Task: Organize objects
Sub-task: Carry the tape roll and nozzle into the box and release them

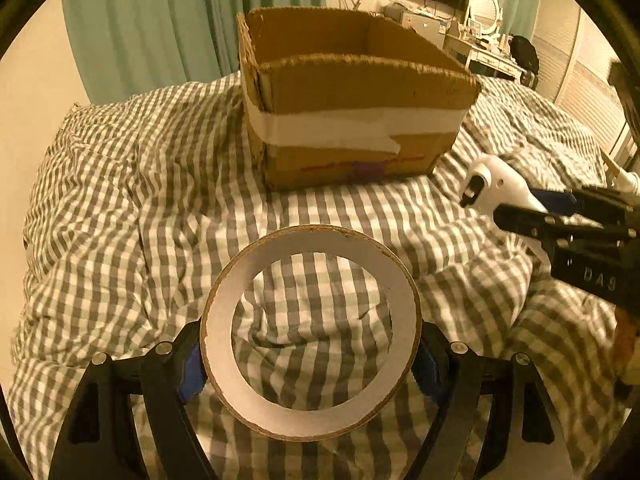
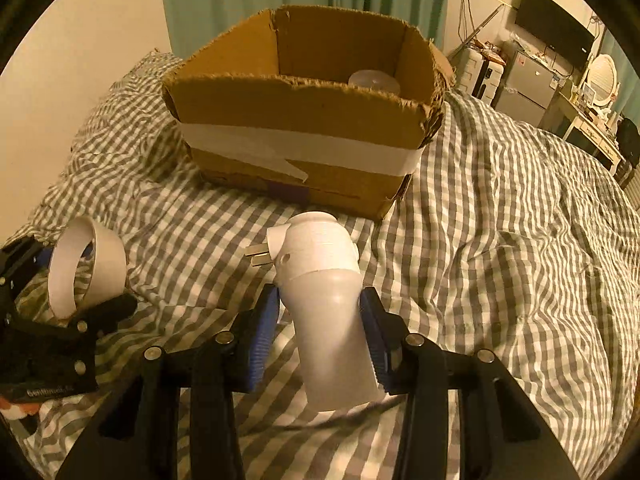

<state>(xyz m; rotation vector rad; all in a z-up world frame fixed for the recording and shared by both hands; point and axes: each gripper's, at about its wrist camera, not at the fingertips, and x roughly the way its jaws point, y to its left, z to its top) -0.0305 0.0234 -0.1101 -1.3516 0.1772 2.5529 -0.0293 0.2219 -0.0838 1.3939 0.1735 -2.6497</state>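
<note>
My left gripper (image 1: 310,354) is shut on a white tape roll (image 1: 256,312), held on edge above the checked bedspread (image 1: 120,200); the roll also shows in the right wrist view (image 2: 106,268). My right gripper (image 2: 320,328) is shut on a white plug-in device (image 2: 328,312) with metal prongs pointing left; it also shows in the left wrist view (image 1: 500,188). An open cardboard box (image 1: 352,96) with a white tape band stands on the bed ahead of both grippers (image 2: 296,120). A clear round object (image 2: 374,80) lies inside it.
Green curtains (image 1: 160,20) hang behind the box. A desk with a mirror (image 1: 486,8), a wall TV (image 2: 552,24) and small appliances (image 2: 524,80) stand beyond the bed at the right. The bedspread is wrinkled around the box.
</note>
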